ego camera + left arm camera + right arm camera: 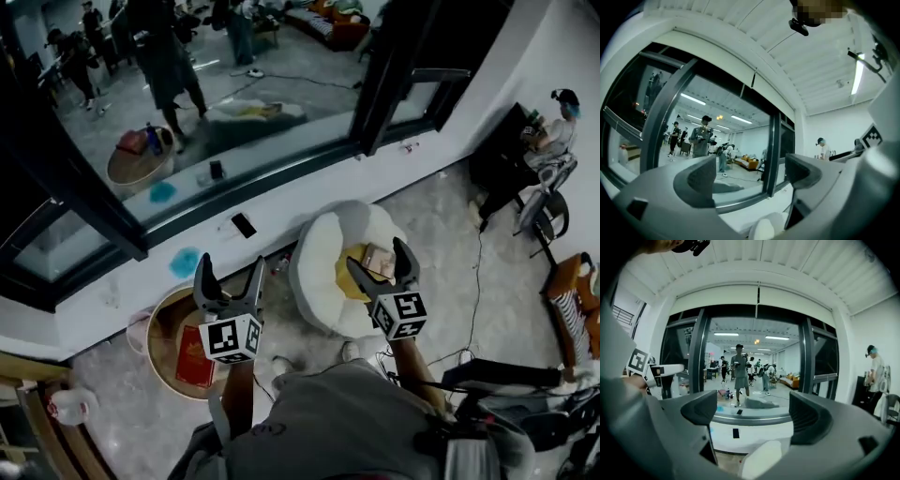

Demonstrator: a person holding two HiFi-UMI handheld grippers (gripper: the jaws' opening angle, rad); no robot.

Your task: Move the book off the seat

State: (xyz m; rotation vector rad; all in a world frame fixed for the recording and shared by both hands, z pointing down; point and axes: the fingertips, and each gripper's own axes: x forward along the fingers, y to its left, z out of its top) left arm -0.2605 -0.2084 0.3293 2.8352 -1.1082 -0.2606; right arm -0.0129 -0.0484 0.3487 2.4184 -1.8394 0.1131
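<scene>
All fingers (701,180) apart: left gripper (231,262), right gripper (377,253) | book (375,268) on seat (319,272) | grey floor (441,234)

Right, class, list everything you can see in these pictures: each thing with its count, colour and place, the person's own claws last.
seat: one, white, round, on the floor below the ledge
cushion: one, yellow, on the seat
book: one, tan, on the cushion
round table: one, brown, left of the seat
red book: one, red, on the round table
phone: one, black, on the white ledge
window: one, dark-framed, above the ledge
seated person: one, by the right wall
chair: one, orange, at the right edge
left claw: one, grey, open and empty, above the round table
right claw: one, grey, open and empty, above the seat
</scene>
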